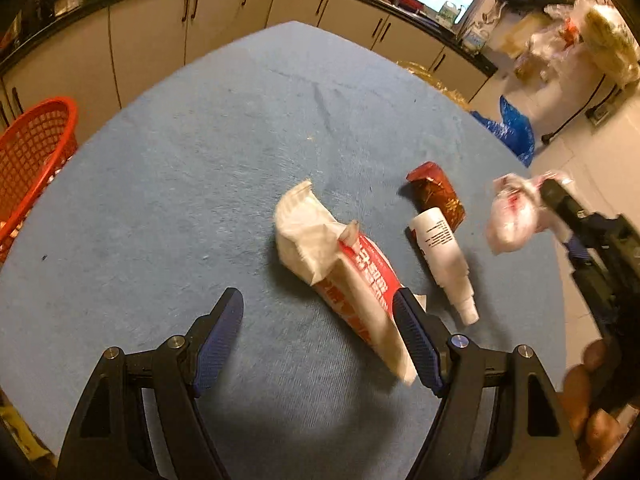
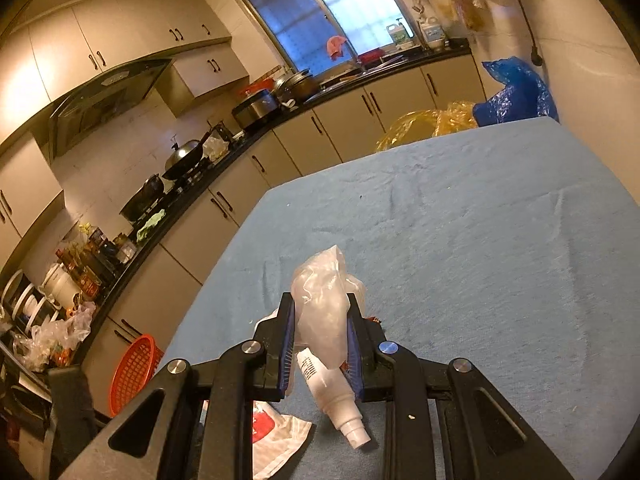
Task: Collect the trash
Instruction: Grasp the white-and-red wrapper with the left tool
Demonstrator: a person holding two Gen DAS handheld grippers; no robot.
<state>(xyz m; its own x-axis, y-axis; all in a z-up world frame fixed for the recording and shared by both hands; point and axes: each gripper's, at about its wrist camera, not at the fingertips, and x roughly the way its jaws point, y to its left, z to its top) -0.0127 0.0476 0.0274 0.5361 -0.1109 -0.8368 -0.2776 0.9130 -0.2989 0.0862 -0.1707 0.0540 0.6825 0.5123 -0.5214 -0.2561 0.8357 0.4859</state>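
A red and white paper wrapper (image 1: 340, 264) lies crumpled on the blue tablecloth (image 1: 200, 168). My left gripper (image 1: 320, 304) hovers open just in front of it, its right finger beside the wrapper's near end. To the right lie a white spray bottle (image 1: 442, 256) and a dark red packet (image 1: 436, 192). My right gripper (image 2: 322, 304) is shut on a crumpled clear plastic bag (image 2: 322, 300), lifted above the bottle (image 2: 336, 400). The same bag (image 1: 514, 216) shows at the right of the left wrist view. A wrapper corner (image 2: 276, 436) peeks below.
An orange mesh basket (image 1: 32, 160) stands off the table's left side; it appears as the basket (image 2: 134, 368) by the cabinets. Kitchen cabinets (image 1: 160, 36) line the far wall. A blue plastic bag (image 1: 512, 128) and a yellow bag (image 2: 424, 124) sit beyond the far table edge.
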